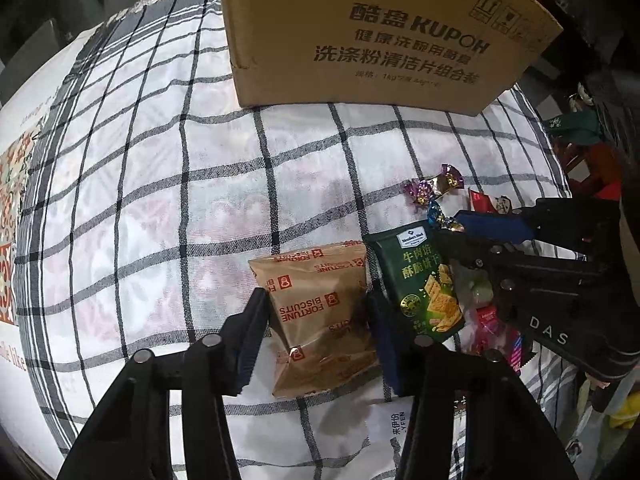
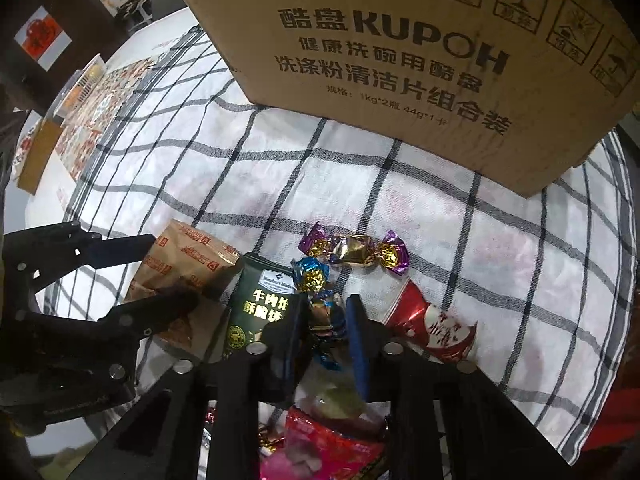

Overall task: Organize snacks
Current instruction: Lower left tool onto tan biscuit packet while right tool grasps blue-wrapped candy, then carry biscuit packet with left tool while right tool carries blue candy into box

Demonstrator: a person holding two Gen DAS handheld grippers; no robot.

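A tan Fortune Biscuits packet [image 1: 320,312] lies on the checked cloth [image 1: 180,200]. My left gripper [image 1: 318,304] points down over it, with both pads pressed on the packet's sides. In the right wrist view, my right gripper [image 2: 326,312] is shut on a blue-wrapped candy [image 2: 314,276], whose twisted end sticks out past the fingertips. A dark green cracker packet [image 2: 260,304] lies between the two grippers and touches the tan packet [image 2: 192,256]. From the left wrist view the right gripper [image 1: 452,228] sits at the blue candy [image 1: 438,216].
A large cardboard box [image 1: 360,32] stands at the far side of the cloth. A purple-and-gold candy [image 2: 354,250] and a red-and-white sachet [image 2: 432,324] lie by the right gripper. More pink and red wrappers [image 2: 320,440] lie under it. The table edge curves along the left.
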